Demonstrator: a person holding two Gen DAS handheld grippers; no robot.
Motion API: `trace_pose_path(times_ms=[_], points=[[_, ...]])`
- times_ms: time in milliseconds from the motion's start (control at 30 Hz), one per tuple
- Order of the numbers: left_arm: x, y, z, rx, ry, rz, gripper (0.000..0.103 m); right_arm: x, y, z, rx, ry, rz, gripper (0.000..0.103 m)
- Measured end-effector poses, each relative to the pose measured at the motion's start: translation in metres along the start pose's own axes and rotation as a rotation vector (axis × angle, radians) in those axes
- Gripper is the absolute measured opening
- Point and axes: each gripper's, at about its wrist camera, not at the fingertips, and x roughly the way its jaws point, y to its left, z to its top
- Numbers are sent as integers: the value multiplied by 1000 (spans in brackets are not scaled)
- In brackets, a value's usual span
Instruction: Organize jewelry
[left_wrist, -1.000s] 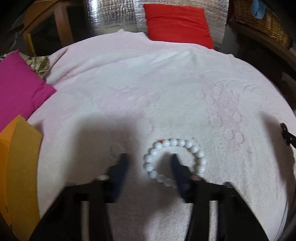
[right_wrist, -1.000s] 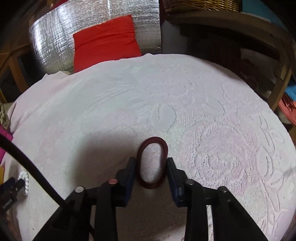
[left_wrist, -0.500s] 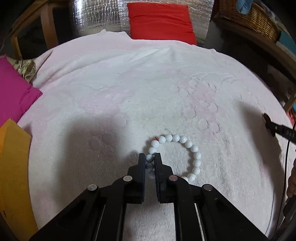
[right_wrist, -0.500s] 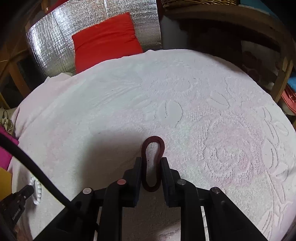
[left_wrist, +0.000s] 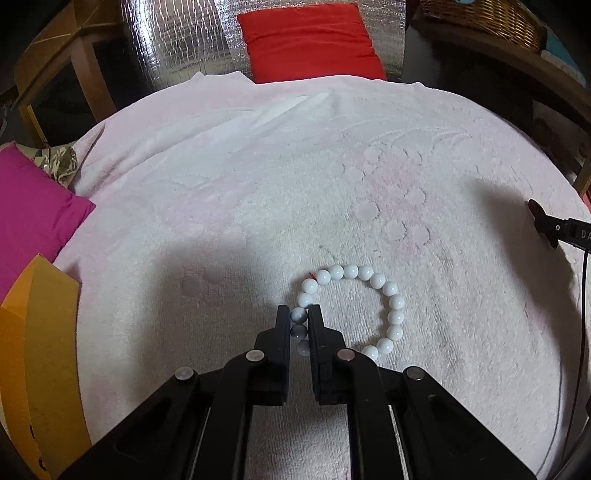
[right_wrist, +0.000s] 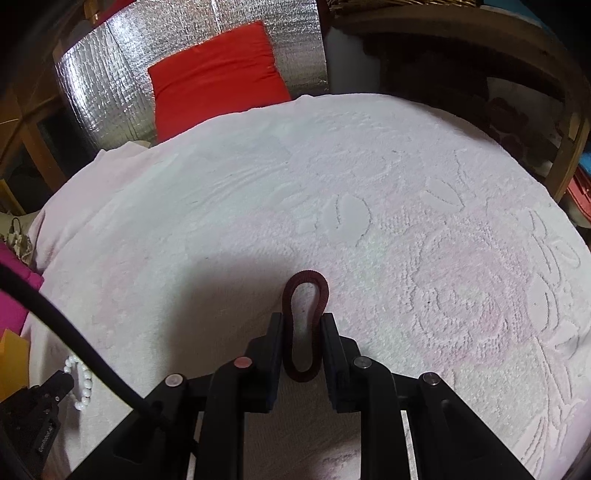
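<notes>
In the left wrist view, the left gripper (left_wrist: 299, 316) at lower centre is pinched on the near-left beads of the white bracelet (left_wrist: 369, 291), whose loop lies flat on the pink towel (left_wrist: 258, 184) to the right of the fingers; gripping only one side likely lets the loop hang free when lifted. In the right wrist view, the right gripper (right_wrist: 302, 320) at lower centre squeezes the dark red band (right_wrist: 306, 295) across its width, narrowing it to a waist, probably to hold so thin a ring firmly off the towel.
</notes>
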Motion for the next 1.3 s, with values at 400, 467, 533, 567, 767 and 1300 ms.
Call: trace_pose_path(times_ms=[400,467,533,567,767,1300], points=[[-6,-7,-4,31,4,-4,10,-7,26,-12,-39,75,189,21],[-6,-8,-5,34,6,-1,10,-8,33,-15,-65,89,214,21],[-4,-7,-6,40,12,1,10,-9,40,-19,-93,102,226,22],[-3,-7,-6,43,19,1,10,-9,42,-21,-106,109,227,24],[4,-5,-6,53,32,106,69,-4,41,-21,-149,123,227,38],[-11,20,-9,-3,24,-60,82,-6,31,-20,-183,91,148,37]])
